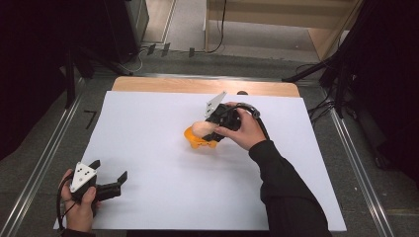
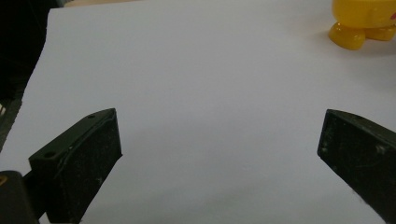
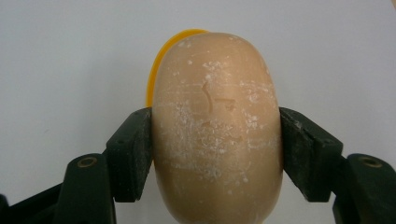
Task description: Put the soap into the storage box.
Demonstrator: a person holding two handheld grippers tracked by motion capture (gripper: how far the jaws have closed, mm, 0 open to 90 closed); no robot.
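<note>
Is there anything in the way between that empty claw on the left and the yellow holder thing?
Nothing visible. The left gripper has its jaws open over bare white paper, and that paper runs clear up to the yellow holder. The right gripper is at the holder, shut on a beige soap bar.

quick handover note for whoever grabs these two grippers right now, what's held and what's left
Right gripper: shut on the tan soap bar, pads pressing both of its sides, at mid-table.
Left gripper: open, holding nothing, at the near left edge of the white sheet.
Yellow holder: on the sheet, right under and behind the soap; its feet rest on the sheet.
Done: the soap is gripped.
Unclear: whether the soap rests in the holder or hangs just above it.
Left: probably to settle the soap into the holder or lift it clear, then release.
</note>
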